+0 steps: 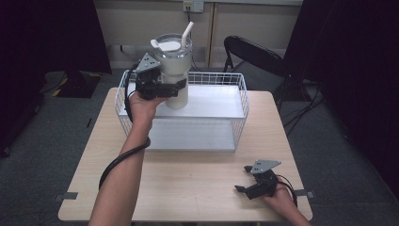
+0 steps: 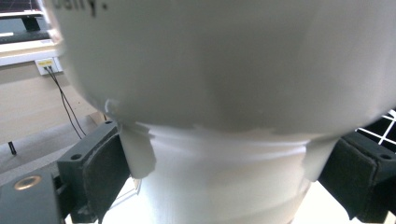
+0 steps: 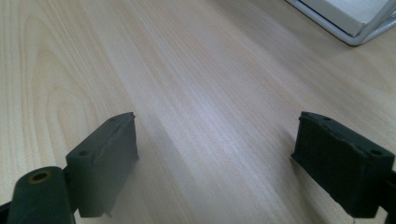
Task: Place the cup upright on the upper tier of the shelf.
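Observation:
A white tumbler (image 1: 174, 61) with a lid and a bent straw (image 1: 187, 32) stands upright over the white platform (image 1: 214, 101) inside a wire basket (image 1: 243, 92). My left gripper (image 1: 176, 89) is shut on the tumbler's narrow lower part. In the left gripper view the tumbler (image 2: 224, 70) bulges wide above the gripper (image 2: 229, 177), with a black pad (image 2: 105, 168) pressed to each side of its base. Whether the base touches the platform I cannot tell. My right gripper (image 1: 241, 178) rests open on the wooden table (image 1: 188, 179) at the front right, and nothing lies in the right gripper (image 3: 233, 154).
The wire basket takes up the far half of the table, and its corner (image 3: 355, 23) shows in the right gripper view. A black folding chair (image 1: 254, 54) stands behind the table at the right. Dark curtains hang at both sides.

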Demonstrator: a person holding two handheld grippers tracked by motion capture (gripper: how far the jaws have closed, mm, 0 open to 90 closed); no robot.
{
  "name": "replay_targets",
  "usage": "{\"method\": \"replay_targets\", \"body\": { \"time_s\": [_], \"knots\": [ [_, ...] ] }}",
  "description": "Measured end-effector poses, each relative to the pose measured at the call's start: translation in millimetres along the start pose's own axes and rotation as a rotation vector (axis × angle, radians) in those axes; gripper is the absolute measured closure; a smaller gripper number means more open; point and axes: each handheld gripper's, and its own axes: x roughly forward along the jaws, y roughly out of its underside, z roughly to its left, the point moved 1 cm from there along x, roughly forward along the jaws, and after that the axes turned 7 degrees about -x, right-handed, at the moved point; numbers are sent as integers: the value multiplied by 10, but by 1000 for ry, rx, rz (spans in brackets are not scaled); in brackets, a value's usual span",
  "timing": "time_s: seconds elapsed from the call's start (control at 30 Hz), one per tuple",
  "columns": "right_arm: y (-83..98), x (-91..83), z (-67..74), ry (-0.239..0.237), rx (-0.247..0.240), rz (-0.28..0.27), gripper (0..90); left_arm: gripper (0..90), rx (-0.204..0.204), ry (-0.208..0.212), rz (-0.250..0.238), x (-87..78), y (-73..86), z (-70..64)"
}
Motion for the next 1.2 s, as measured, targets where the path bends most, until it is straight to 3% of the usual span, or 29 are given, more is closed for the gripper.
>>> {"method": "replay_targets", "body": {
  "time_s": [0.17,0.47,0.57,0.93,1.2],
  "knots": [
    [4,-6,2,1,0,0,128,97,-14,-4,-24,0,36,-7],
    [7,-8,4,2,0,-2,128,106,-22,4,9,-64,152,22],
    [7,-8,4,2,0,-1,128,120,-47,20,2,-112,195,39],
    [7,-8,3,1,0,-2,128,156,-56,16,21,-243,252,70],
    [8,-8,1,0,-2,-2,127,156,-36,7,45,-353,283,54]
  ]
}}
